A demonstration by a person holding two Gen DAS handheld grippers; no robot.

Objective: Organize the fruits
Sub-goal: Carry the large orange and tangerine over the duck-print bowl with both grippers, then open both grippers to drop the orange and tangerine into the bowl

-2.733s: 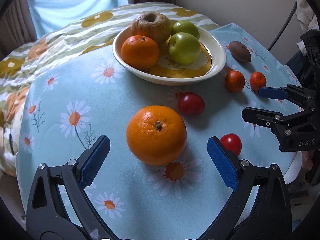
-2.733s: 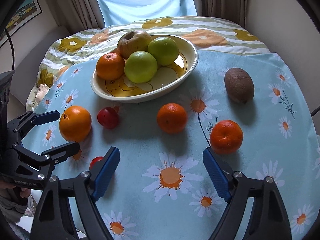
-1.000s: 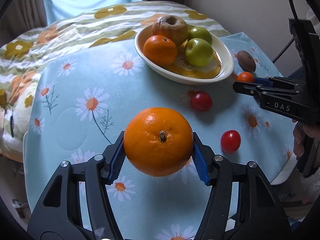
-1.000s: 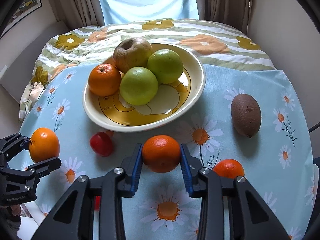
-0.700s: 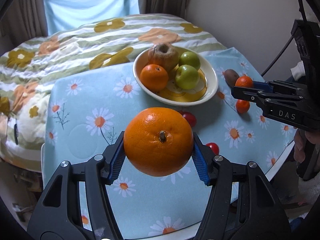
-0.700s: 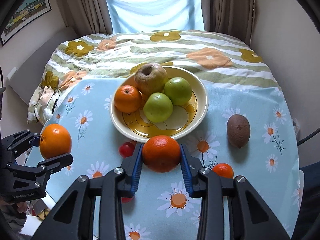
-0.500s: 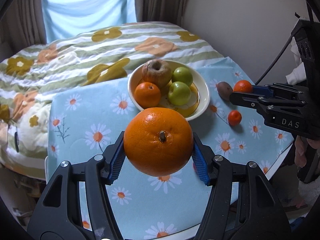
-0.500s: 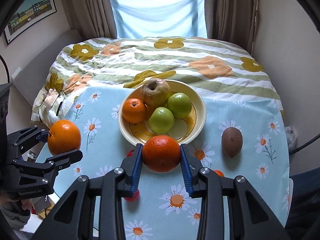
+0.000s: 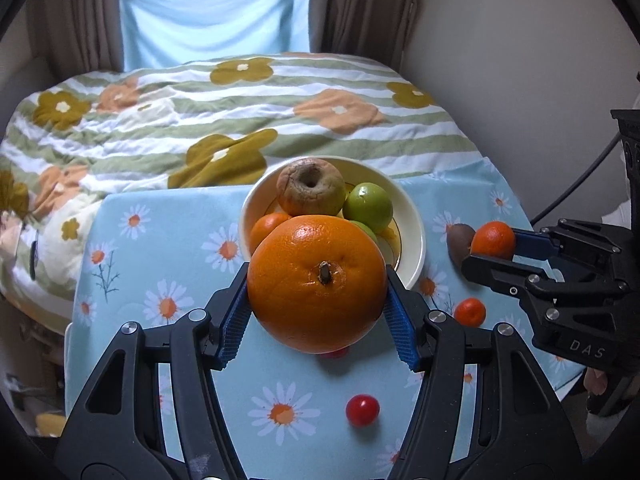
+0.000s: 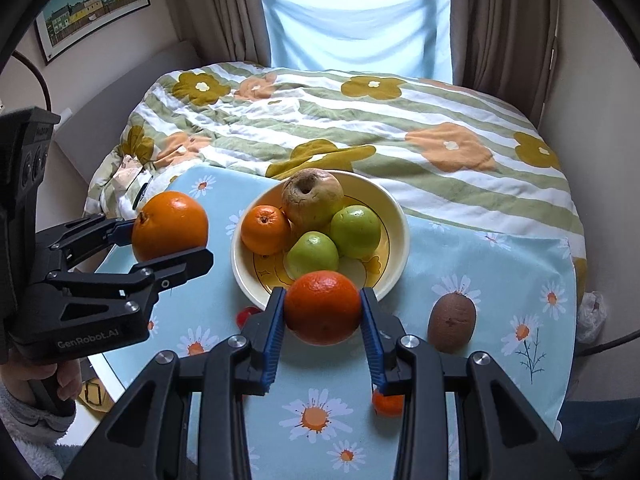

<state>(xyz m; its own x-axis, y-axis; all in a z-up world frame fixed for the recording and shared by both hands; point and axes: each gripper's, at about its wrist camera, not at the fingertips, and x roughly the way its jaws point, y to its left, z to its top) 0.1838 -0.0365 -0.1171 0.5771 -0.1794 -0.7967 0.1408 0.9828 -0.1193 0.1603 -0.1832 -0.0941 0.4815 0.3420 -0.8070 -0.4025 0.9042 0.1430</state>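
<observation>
Two claws: both were gripping fruit
Left claw (image 9: 318,300): clamped a big orange (image 9: 316,282)
Right claw (image 10: 323,320): clamped a small orange (image 10: 323,307)
Bowl (image 10: 394,256): beneath

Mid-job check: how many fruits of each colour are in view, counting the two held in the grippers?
Orange fruits: 4
Green apples: 2
Brown, wrinkled apple and kiwi: 2
Red fruits: 2
Total: 10
</observation>
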